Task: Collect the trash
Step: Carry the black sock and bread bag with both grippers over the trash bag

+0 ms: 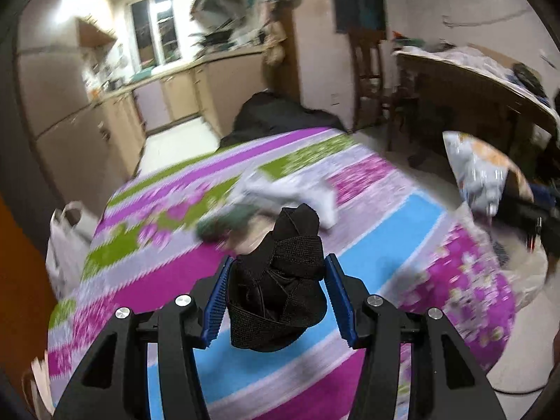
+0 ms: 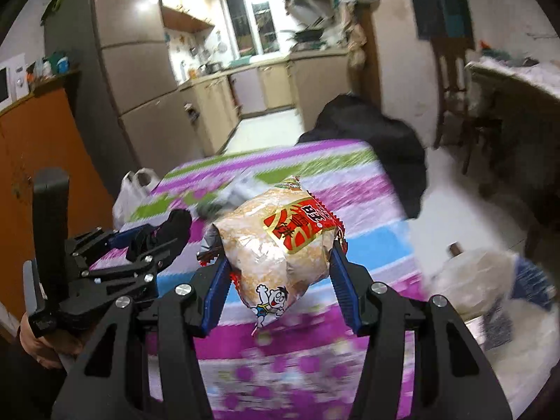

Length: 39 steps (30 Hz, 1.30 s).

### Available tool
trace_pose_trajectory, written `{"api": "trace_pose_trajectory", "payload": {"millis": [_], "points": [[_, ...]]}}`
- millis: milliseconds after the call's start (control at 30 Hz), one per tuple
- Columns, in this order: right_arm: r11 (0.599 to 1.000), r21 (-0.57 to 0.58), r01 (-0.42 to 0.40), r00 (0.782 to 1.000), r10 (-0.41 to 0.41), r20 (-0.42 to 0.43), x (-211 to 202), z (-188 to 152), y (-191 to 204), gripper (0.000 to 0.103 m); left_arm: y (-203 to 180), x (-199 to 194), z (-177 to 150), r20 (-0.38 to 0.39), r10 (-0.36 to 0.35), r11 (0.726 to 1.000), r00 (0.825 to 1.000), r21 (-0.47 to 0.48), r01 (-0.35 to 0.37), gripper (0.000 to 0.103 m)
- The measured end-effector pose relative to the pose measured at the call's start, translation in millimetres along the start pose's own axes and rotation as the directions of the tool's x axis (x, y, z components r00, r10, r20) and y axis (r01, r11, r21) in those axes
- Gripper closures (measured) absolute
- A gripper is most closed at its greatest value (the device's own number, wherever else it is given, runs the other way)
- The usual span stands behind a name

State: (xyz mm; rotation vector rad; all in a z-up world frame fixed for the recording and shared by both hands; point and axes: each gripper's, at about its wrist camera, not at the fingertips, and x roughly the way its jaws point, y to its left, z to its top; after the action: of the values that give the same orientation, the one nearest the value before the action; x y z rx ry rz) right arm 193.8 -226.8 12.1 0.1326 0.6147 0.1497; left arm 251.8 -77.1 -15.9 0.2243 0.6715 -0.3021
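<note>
My left gripper [image 1: 278, 271] is shut on a bundled black strap [image 1: 280, 280], held above a table covered in a striped, flowered cloth [image 1: 175, 280]. My right gripper [image 2: 278, 255] is shut on a puffy snack bag [image 2: 280, 245] with a red label and a cartoon child. The right wrist view also catches the left gripper [image 2: 157, 241] at the left with the black strap [image 2: 175, 225] in it. The snack bag [image 1: 479, 171] and right gripper show at the right edge of the left wrist view. More litter lies mid-table: a white wrapper [image 1: 297, 189] and a dark green item [image 1: 224, 220], both blurred.
A white plastic bag [image 1: 66, 245] hangs at the table's left edge. A dark jacket [image 2: 381, 133] drapes a chair at the far end. A translucent bag [image 2: 490, 280] sits on the floor at right. An orange cabinet [image 2: 42, 161] stands left; a cluttered table [image 1: 490, 70] right.
</note>
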Motion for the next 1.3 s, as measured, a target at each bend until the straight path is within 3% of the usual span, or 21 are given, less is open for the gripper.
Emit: {"api": "trace_pose_trajectory", "payload": {"millis": [300,500,767,967,1200,1300], "points": [[0.98,0.019,0.2,0.978,-0.201,0.052,-57.4,31.7,-85.4,0.051,-101.2,-2.7,57.8,0.047,-0.17,0.975,0.984,0.155,0.161,0.05],[0.954,0.032,0.298,0.954,-0.299,0.035,-85.2,32.3,-127.5,0.051,-184.1,1.1,76.1,0.025,-0.28,0.927,0.96,0.266,0.264,0.05],[0.922,0.019,0.387,0.922,-0.387,-0.027,-98.4,26.8,-166.1,0.051,-265.6,14.5,89.2,-0.046,-0.373,0.853,0.927,0.378,0.361,0.05],[0.909,0.008,0.417,0.902,-0.412,-0.126,-101.9,24.8,-195.0,0.051,-312.1,33.3,100.1,-0.173,-0.47,0.758,0.866,0.425,0.496,0.05],[0.918,-0.002,0.396,0.876,-0.378,-0.301,-84.9,14.3,-221.7,0.051,-343.8,57.1,94.4,-0.284,-0.512,0.664,0.811,0.468,0.583,0.05],[0.928,0.008,0.371,0.869,-0.344,-0.355,-76.2,9.4,-228.7,0.051,-339.3,64.2,88.7,-0.327,-0.525,0.631,0.786,0.47,0.617,0.05]]}}
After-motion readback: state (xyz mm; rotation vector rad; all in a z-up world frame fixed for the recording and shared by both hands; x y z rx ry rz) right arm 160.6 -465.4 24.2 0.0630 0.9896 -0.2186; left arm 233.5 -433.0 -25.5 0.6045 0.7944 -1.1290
